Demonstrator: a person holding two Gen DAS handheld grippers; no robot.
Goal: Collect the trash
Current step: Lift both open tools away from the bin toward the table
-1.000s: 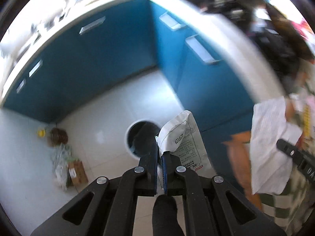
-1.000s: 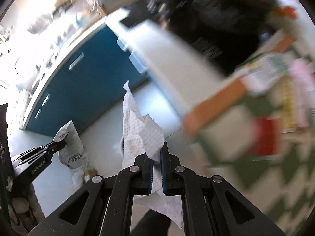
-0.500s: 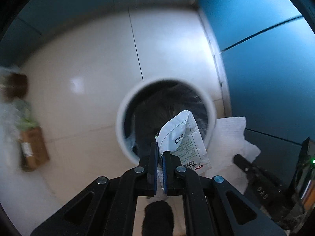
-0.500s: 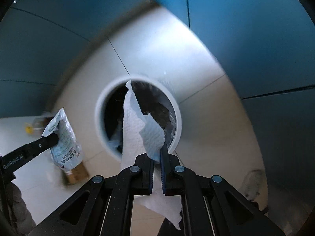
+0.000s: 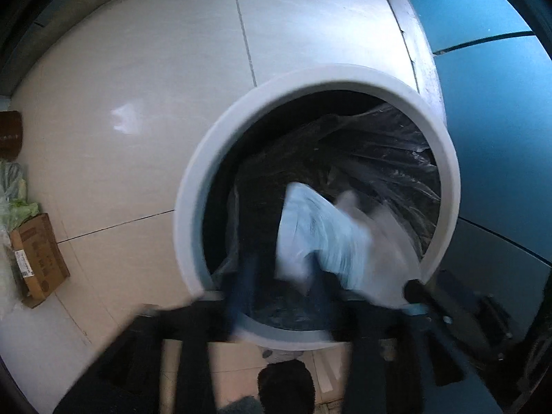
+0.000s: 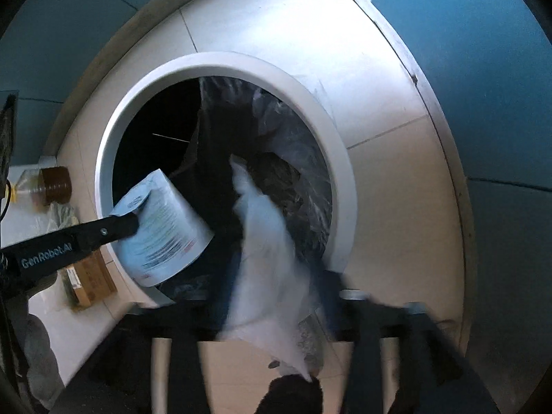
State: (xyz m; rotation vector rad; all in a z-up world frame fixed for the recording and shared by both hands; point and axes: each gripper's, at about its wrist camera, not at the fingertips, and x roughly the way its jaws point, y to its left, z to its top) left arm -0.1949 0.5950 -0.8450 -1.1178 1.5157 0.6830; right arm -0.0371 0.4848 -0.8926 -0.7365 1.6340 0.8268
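Note:
A round white trash bin (image 5: 196, 207) with a black liner stands on the floor, also in the right wrist view (image 6: 331, 131). My left gripper (image 5: 281, 276) is over its near rim, jaws spread apart and blurred; the white printed pouch (image 5: 321, 234) hangs loose between them. In the right wrist view the pouch (image 6: 162, 234) still touches a left fingertip (image 6: 117, 226). My right gripper (image 6: 276, 296) is open, blurred, with the white paper towel (image 6: 269, 258) slipping between its fingers above the bin.
Blue cabinets (image 5: 483, 51) flank the bin on the pale tiled floor (image 5: 120, 86). A small cardboard box (image 5: 38, 258), green plastic wrap and a brown jar (image 6: 55, 184) lie on the floor to the left.
Both grippers moved down close over the bin and opened. The pouch and the paper towel have come loose from the jaws and are dropping toward the liner.

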